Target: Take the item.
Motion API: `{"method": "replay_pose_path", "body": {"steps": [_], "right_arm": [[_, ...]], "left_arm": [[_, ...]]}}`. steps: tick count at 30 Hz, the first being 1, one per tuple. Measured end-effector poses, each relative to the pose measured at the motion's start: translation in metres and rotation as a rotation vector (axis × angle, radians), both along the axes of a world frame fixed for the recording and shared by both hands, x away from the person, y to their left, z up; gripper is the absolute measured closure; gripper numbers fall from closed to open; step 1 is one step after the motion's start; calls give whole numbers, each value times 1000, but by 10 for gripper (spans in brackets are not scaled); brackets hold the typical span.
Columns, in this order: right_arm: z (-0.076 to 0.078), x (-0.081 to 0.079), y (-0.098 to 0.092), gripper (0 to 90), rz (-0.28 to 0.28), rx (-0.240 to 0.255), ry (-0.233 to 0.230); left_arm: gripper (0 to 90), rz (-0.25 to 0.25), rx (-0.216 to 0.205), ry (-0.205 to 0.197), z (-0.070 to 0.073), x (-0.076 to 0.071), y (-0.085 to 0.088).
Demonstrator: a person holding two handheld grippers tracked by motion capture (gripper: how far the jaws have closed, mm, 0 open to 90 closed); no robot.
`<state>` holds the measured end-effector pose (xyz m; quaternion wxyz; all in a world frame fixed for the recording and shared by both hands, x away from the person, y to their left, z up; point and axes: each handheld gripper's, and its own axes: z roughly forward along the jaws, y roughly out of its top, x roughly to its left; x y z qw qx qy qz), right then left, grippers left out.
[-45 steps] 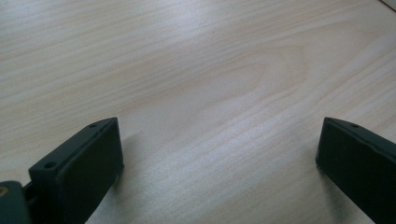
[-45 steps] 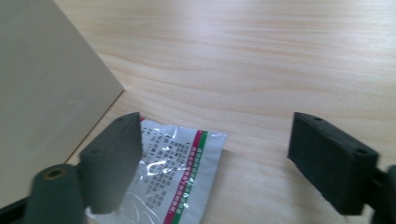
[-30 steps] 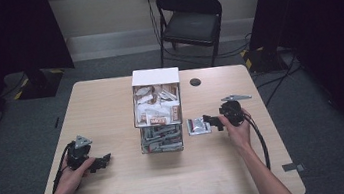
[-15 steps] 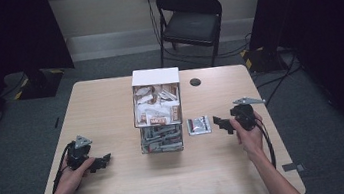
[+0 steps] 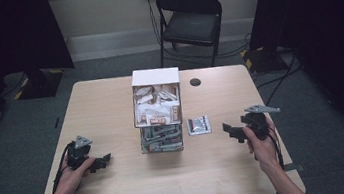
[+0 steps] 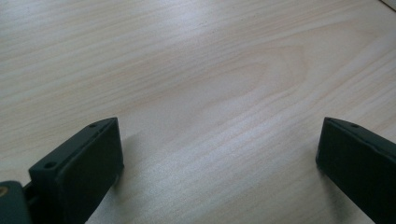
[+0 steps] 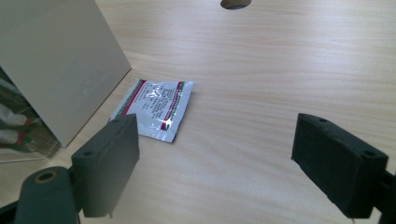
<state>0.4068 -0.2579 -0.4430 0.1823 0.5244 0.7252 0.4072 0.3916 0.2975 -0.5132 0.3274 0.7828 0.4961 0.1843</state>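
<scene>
We see a foil sachet point(image 7: 153, 108) lying flat on the counter point(image 5: 110, 105), just beside the white sachet box point(image 5: 158, 104). Our right hand-held gripper point(image 5: 235, 131) hangs released nearby; the left hand-held gripper point(image 5: 102, 161) rests released too. The thin, slick sachet could slide away – or slip under the box – if pinched shallowly.

sachet point(image 7: 152, 108): small, flat foil packet, silvery, red-and-green edge bands, fine print
state: sealed, lying flat on the bench point(image 7: 261, 70)
place: ahead-left of the right tool point(image 7: 215, 158), apart from it
</scene>
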Motion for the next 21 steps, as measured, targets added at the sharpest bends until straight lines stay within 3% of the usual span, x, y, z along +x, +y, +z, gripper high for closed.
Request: {"method": "replay_pose_path", "body": {"steps": [8, 20, 21], "right_arm": [[4, -23, -8, 148, -25, -13, 3], [-7, -44, -30, 151, -85, -49, 31], [-11, -48, -35, 153, -111, -66, 36]], "left_arm": [[1, 2, 2, 1, 0, 0, 0], [1, 2, 2, 1, 0, 0, 0], [1, 3, 2, 1, 0, 0, 0]]}}
